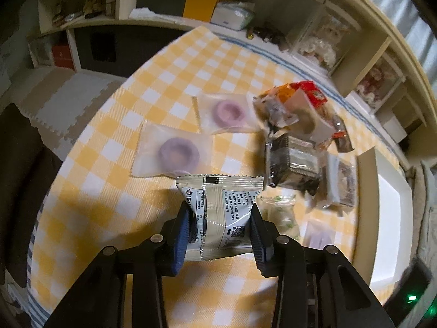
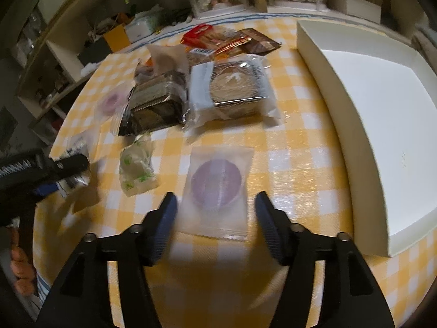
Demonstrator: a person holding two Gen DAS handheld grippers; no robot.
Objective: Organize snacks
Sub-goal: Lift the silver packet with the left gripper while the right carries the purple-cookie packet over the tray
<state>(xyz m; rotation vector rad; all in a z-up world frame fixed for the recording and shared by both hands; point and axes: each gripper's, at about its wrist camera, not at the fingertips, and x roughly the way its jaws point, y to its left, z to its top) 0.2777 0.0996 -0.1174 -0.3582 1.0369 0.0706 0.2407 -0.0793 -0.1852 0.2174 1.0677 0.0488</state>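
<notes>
My left gripper (image 1: 220,213) is shut on a silver foil snack packet (image 1: 221,213) and holds it over the yellow checked tablecloth (image 1: 114,125). Two clear packets with purple ring pastries (image 1: 174,153) (image 1: 226,112) lie beyond it. My right gripper (image 2: 215,207) is open, its fingers on either side of a purple pastry packet (image 2: 217,188) that lies on the cloth. The left gripper with its silver packet also shows in the right wrist view (image 2: 68,164). A white open box (image 2: 377,125) stands at the right.
A pile of snacks sits mid-table: a dark cake pack (image 2: 155,101), a round cake in a clear wrapper (image 2: 232,87), red and brown packets (image 2: 218,38), a small green-printed candy bag (image 2: 138,165). Shelves (image 1: 153,5) line the far side.
</notes>
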